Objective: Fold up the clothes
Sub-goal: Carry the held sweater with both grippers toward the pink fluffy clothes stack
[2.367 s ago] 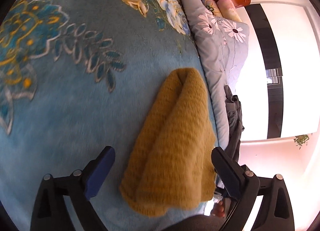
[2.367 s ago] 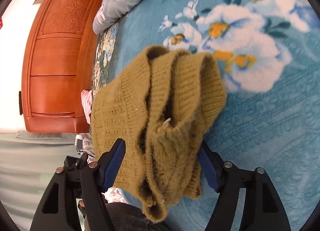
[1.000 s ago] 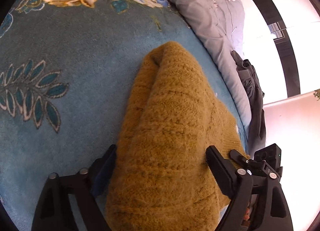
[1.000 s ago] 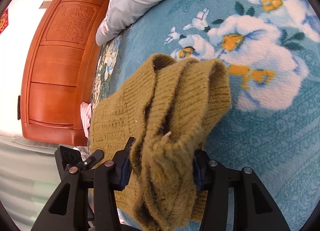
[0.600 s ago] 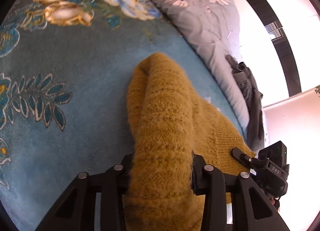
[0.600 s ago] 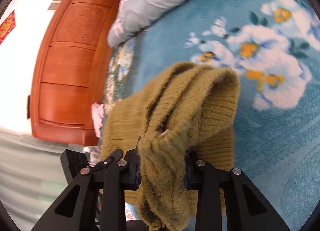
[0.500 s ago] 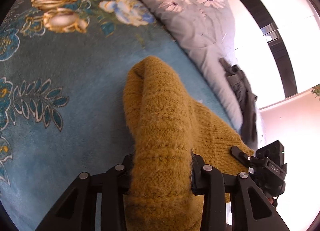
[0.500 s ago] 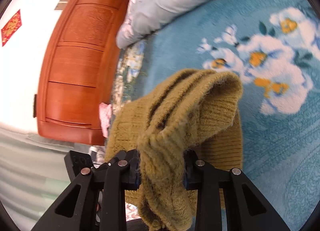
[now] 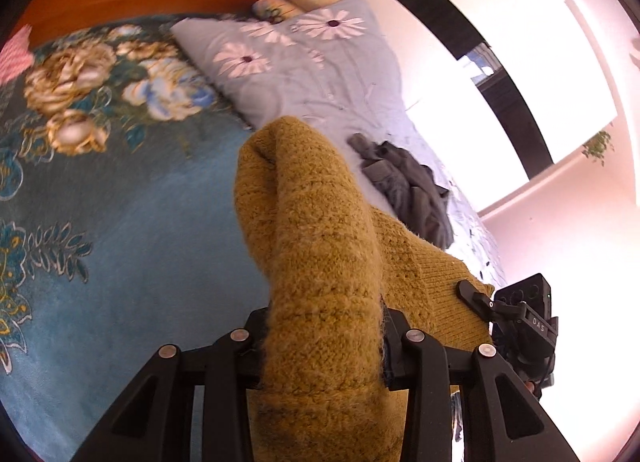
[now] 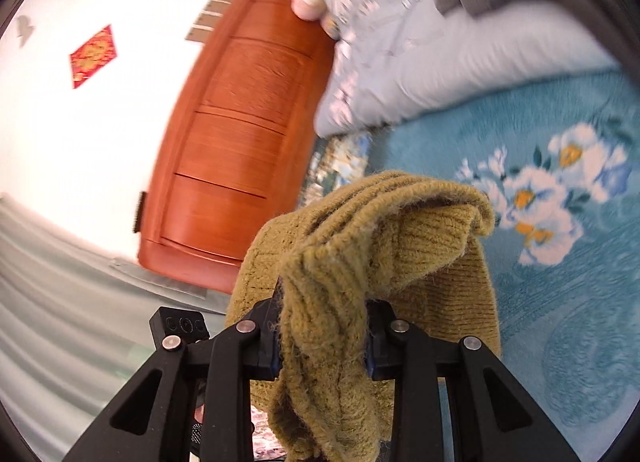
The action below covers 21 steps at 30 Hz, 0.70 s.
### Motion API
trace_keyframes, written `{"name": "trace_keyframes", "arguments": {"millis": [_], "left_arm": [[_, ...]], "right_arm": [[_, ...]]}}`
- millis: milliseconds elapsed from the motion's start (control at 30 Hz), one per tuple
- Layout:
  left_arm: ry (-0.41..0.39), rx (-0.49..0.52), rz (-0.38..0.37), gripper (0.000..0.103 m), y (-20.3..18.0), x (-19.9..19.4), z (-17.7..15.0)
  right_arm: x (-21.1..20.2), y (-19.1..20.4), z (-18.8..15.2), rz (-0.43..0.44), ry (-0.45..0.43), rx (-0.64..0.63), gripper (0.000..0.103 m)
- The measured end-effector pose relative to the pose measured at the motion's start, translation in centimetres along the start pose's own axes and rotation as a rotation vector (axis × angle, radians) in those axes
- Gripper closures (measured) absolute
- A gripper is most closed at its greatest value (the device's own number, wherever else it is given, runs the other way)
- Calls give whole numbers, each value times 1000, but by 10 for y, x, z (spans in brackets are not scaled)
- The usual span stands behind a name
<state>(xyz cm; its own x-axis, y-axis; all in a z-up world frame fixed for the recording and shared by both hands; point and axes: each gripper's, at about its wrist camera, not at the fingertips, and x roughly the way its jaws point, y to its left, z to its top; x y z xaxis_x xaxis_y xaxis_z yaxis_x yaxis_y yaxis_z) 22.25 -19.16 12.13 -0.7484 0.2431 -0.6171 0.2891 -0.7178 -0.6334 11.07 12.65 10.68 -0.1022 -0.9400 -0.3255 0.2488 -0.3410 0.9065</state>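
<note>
Both hand-held grippers point(image 9: 322, 346) clamped sweater point(image 9: 316, 230), apparently lifted

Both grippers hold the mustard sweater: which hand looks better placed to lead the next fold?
Probably the left gripper: it clamps a smooth, thick fold of the sweater. The right gripper pinches a bunched, twisted ribbed edge, so it likely needs regripping.

One mustard sweater point(image 9: 320, 246), two grippers (both clamped on it), one grey quilt point(image 9: 320, 74), one dark garment point(image 9: 408, 190).
</note>
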Motion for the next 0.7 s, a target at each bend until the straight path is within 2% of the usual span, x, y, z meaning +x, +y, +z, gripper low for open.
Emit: {"name": "trace_keyframes", "arguments": {"millis": [200,400,700], "left_arm": [[0,135,-57,64,-80,-2,-3],[42,261,-156,64,-163,15,-15],[160,424,-310,64,-292,55,-55]], "right_arm": [[-76,27,3,35,-87,-65,72],[-175,42,3,26,-201,-106,72],[-339,54,-20,-68,-404,-151,72]]}}
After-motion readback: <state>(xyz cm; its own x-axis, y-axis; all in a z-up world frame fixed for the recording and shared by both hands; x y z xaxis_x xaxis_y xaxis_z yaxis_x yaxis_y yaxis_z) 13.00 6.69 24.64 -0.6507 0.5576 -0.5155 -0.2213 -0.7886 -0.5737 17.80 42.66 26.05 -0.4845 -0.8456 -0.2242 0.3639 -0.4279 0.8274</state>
